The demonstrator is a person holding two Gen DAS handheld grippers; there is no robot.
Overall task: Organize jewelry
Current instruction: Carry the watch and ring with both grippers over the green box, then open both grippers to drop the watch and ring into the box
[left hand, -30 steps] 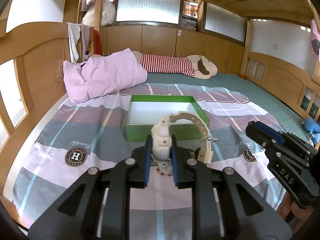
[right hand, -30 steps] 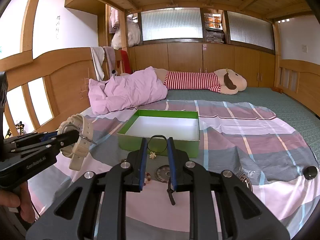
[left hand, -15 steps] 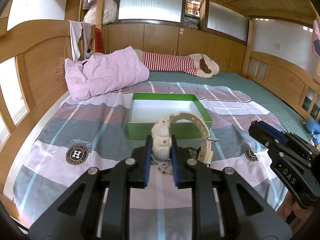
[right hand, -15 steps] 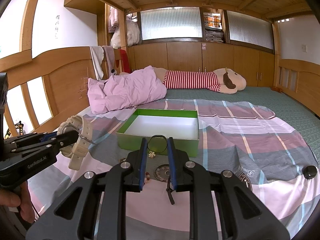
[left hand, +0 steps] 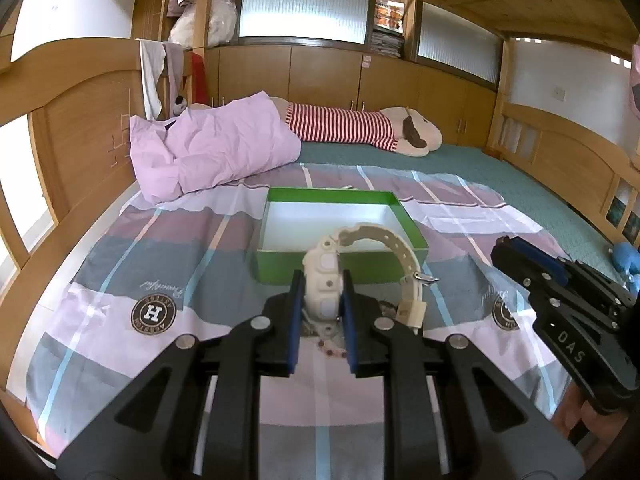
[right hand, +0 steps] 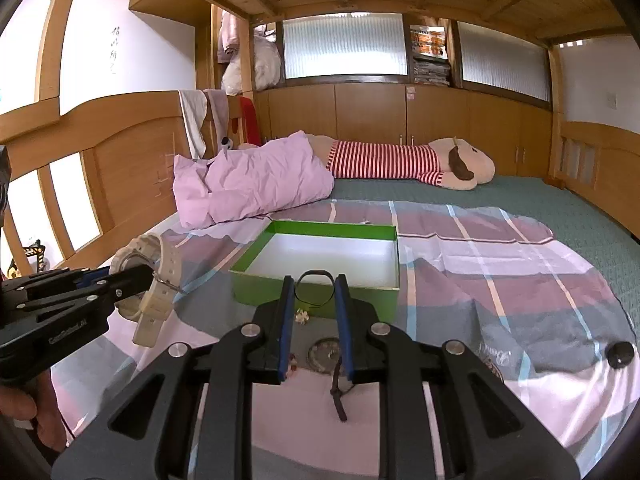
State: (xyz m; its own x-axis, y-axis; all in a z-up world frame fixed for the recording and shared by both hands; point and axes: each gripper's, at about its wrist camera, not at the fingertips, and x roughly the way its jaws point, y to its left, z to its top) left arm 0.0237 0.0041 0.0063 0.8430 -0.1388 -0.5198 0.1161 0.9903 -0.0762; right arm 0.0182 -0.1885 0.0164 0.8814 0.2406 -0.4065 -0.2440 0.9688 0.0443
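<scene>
A white wristwatch (left hand: pixel 400 250) with a thick case and a curved strap is clamped by its case in my left gripper (left hand: pixel 321 278), which is shut on it above the bedspread. The right wrist view shows the same watch (right hand: pixel 162 276) in the left gripper (right hand: pixel 146 274) at the left. My right gripper (right hand: pixel 314 285) is shut on a thin black cord loop (right hand: pixel 315 271), whose tail hangs below the fingers. An open green box (left hand: pixel 332 192) with a white inside sits just ahead of both grippers, seen again as the green box (right hand: pixel 332 227). The right gripper (left hand: pixel 502 246) shows at the right edge.
Loose pieces lie on the plaid bedspread under the grippers: a bead string (left hand: pixel 332 351), a round pendant (right hand: pixel 326 354), a small flower piece (right hand: pixel 302 315). A black knob (right hand: pixel 620 354) lies to the right. A pink pillow (left hand: pixel 212 148) and a striped plush toy (left hand: pixel 360 126) lie behind the box.
</scene>
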